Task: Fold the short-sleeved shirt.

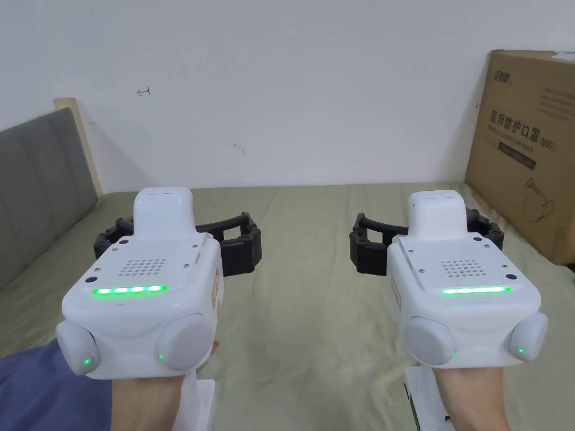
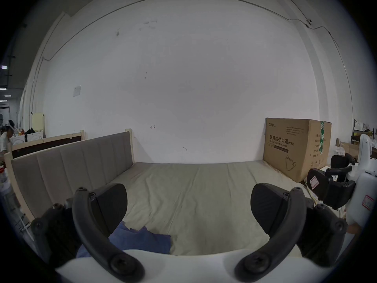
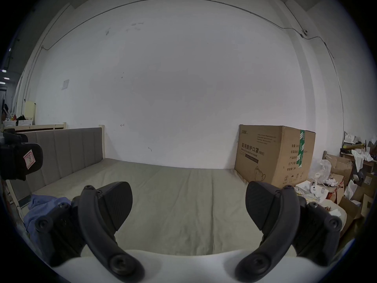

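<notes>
The blue short-sleeved shirt point(image 1: 33, 387) lies crumpled on the olive bed sheet point(image 1: 303, 325) at the near left, below my left hand. In the left gripper view the shirt point(image 2: 140, 240) sits low, just under the left jaw; in the right gripper view the shirt point(image 3: 42, 203) bunches at the far left. My left gripper point(image 1: 177, 235) hovers above the bed, open, with nothing between its jaws point(image 2: 188, 203). My right gripper point(image 1: 428, 235) is level with it to the right, open and holding nothing point(image 3: 188, 201). Neither gripper touches the shirt.
A large cardboard box point(image 1: 528, 151) stands on the bed's far right against the white wall. A grey padded headboard point(image 1: 39, 179) borders the left side. Boxes and paper clutter point(image 3: 346, 175) crowd the space past the bed's right edge.
</notes>
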{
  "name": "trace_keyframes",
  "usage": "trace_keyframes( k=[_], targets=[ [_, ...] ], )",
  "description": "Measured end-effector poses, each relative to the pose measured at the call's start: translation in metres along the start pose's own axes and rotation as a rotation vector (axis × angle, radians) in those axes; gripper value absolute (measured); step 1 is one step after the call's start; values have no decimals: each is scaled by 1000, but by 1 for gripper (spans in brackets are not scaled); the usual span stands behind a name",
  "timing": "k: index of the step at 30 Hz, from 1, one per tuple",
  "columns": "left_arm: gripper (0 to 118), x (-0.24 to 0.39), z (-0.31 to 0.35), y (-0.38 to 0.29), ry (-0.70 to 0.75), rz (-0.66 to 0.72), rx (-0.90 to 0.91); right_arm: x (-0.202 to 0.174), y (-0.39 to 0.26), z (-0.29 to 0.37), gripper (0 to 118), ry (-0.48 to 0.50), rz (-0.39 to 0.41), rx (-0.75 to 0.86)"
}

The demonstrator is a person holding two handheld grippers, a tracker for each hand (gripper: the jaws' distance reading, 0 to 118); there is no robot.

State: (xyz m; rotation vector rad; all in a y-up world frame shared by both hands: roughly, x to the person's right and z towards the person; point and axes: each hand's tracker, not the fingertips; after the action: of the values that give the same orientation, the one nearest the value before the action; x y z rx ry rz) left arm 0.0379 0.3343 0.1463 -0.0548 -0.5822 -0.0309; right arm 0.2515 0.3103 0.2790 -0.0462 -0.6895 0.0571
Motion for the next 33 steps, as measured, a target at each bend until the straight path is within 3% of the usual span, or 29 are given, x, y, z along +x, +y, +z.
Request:
trace_keyframes(
  k=[15,20,33],
  targets=[
    [118,3,2,-1,7,-15,7,1,-2,2,113,-11,7,15],
    [118,3,1,-1,1,-11,-4,3,-4,-1,113,-4,-27,-7],
    [118,4,-1,-1,21,-21,-16,1,-3,0,113,-4,-5,-2]
  ],
)
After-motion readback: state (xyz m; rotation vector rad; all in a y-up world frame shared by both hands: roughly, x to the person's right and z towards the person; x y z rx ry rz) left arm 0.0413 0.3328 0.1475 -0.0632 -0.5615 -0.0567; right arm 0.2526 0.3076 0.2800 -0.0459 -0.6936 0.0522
